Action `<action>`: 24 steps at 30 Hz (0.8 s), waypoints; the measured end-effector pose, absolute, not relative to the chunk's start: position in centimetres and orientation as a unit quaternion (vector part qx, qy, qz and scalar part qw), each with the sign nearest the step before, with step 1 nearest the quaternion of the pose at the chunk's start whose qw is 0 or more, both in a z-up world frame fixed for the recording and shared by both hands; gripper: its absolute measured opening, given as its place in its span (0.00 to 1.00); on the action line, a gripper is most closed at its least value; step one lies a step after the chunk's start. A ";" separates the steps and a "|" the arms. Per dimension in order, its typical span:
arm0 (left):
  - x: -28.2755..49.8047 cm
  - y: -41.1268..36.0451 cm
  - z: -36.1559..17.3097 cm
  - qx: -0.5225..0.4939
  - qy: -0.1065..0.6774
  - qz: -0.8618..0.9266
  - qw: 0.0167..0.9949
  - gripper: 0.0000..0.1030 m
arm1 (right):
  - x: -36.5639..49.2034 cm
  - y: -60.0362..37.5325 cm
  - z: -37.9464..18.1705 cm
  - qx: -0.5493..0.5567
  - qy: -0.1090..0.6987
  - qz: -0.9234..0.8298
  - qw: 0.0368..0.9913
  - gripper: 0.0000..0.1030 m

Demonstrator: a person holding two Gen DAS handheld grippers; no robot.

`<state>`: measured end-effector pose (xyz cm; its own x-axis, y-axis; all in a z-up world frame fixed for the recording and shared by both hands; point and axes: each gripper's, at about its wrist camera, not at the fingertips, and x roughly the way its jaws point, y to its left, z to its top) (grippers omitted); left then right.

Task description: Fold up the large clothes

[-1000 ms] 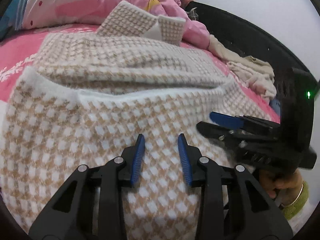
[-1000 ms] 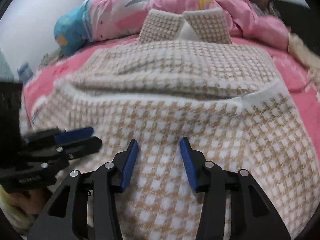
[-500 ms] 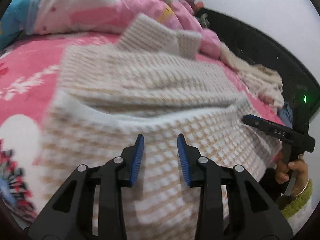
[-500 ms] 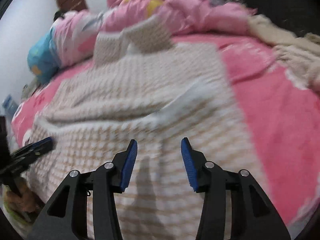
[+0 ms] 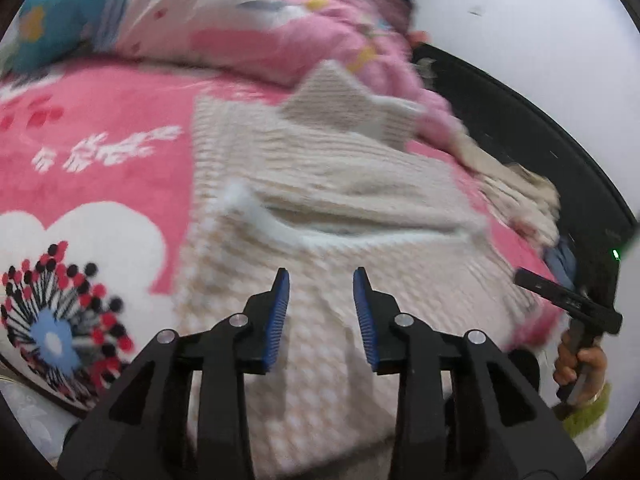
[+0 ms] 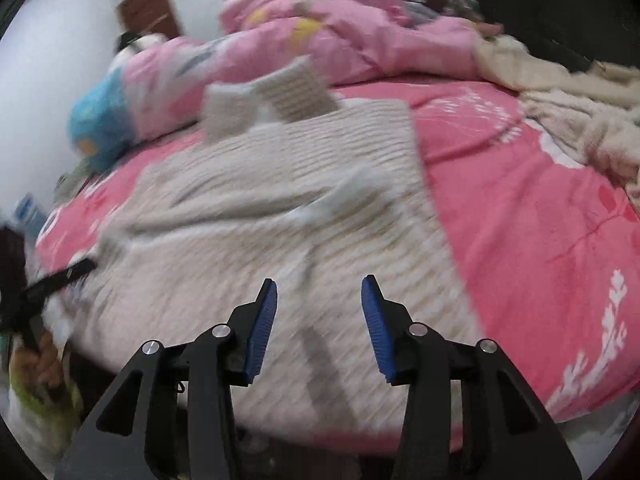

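A beige and white checked knit garment (image 5: 340, 184) (image 6: 260, 208) lies folded on the pink bedsheet (image 5: 100, 140) (image 6: 540, 220), its two sleeves pointing toward the quilt. My left gripper (image 5: 320, 276) hovers over the garment's near left part, its jaws opening slightly with nothing between them. My right gripper (image 6: 319, 284) hangs open and empty over the near right part. Each view shows the other gripper at its edge: the right one (image 5: 560, 300) in a person's hand (image 5: 580, 364), and the left one (image 6: 68, 272) blurred.
A rumpled pink quilt (image 5: 280, 28) (image 6: 340, 40) and a blue cushion (image 6: 96, 120) lie at the bed's far side. A heap of cream clothes (image 6: 560, 112) (image 5: 516, 192) sits to the right by a dark bed frame (image 5: 520, 120). A flower print (image 5: 52, 336) marks the sheet's left.
Both grippers have lifted and drawn apart, the left toward the garment's left edge and the right toward its right edge. The garment has stayed in place.
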<state>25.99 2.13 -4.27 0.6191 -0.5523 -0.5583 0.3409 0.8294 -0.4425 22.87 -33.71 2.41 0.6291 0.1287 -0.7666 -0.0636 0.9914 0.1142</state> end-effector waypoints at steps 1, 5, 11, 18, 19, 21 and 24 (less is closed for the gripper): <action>25.2 1.4 -4.3 -0.133 0.355 -0.260 0.888 0.40 | 22.5 -33.1 1.8 0.021 0.434 0.049 0.899 0.43; 25.7 -1.0 -8.6 -0.064 0.404 -0.210 0.888 0.46 | 23.2 -33.3 -3.7 0.004 0.469 0.022 0.883 0.47; 23.7 -0.5 -5.5 -0.056 0.364 -0.207 0.906 0.44 | 21.2 -32.4 1.2 -0.005 0.453 0.029 0.891 0.47; 22.2 -6.9 -5.9 -0.007 0.369 -0.280 0.886 0.51 | 21.7 -27.7 -2.9 -0.070 0.469 0.050 0.879 0.49; 23.2 -8.2 -7.8 0.013 0.398 -0.261 0.879 0.53 | 21.9 -27.6 -3.8 -0.064 0.474 0.049 0.877 0.53; 23.8 -8.3 -9.3 0.008 0.403 -0.255 0.879 0.54 | 22.1 -28.1 -3.7 -0.047 0.474 0.054 0.877 0.55; 23.3 -6.9 -7.7 -0.023 0.401 -0.261 0.878 0.54 | 20.5 -28.3 -1.3 -0.047 0.469 0.051 0.881 0.55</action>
<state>23.34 -6.92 -7.70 0.5422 -0.4771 -0.6916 0.4407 0.8623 -0.2493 20.49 -28.31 -1.34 0.5554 0.0462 -0.8303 -0.1336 0.9904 -0.0343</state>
